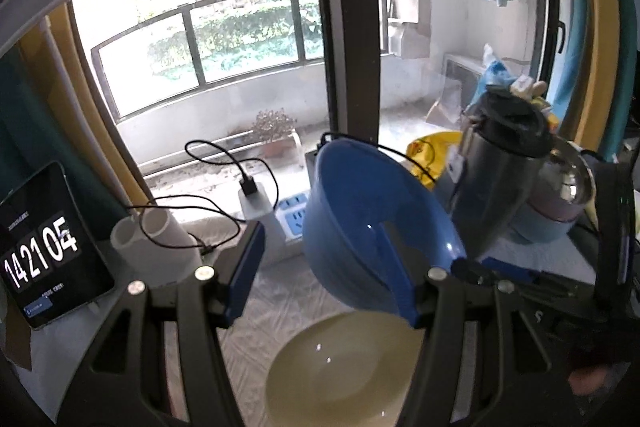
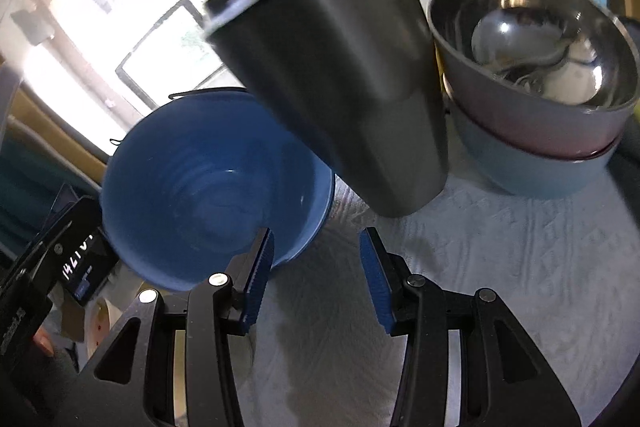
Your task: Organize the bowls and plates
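A blue bowl point(image 1: 360, 211) hangs tilted above a cream bowl point(image 1: 340, 367) on the white cloth. My left gripper point(image 1: 324, 247) stands with its jaws apart. Its right finger point(image 1: 400, 275) reaches inside the blue bowl, while its left finger point(image 1: 244, 275) stays clear outside. What holds the bowl up I cannot tell. In the right wrist view the blue bowl point(image 2: 208, 187) shows its inside. My right gripper point(image 2: 316, 239) is open with only cloth between its fingers, and its left finger point(image 2: 260, 267) overlaps the bowl's rim.
A dark lidded tumbler point(image 2: 332, 87) stands close behind the bowl. Right of it a steel bowl point(image 2: 532, 39) sits stacked in a pink bowl point(image 2: 540, 131) and a light-blue one point(image 2: 540, 171). A tablet clock point(image 1: 44, 247), white pipes point(image 1: 156, 239) and a power strip point(image 1: 294, 215) line the window side.
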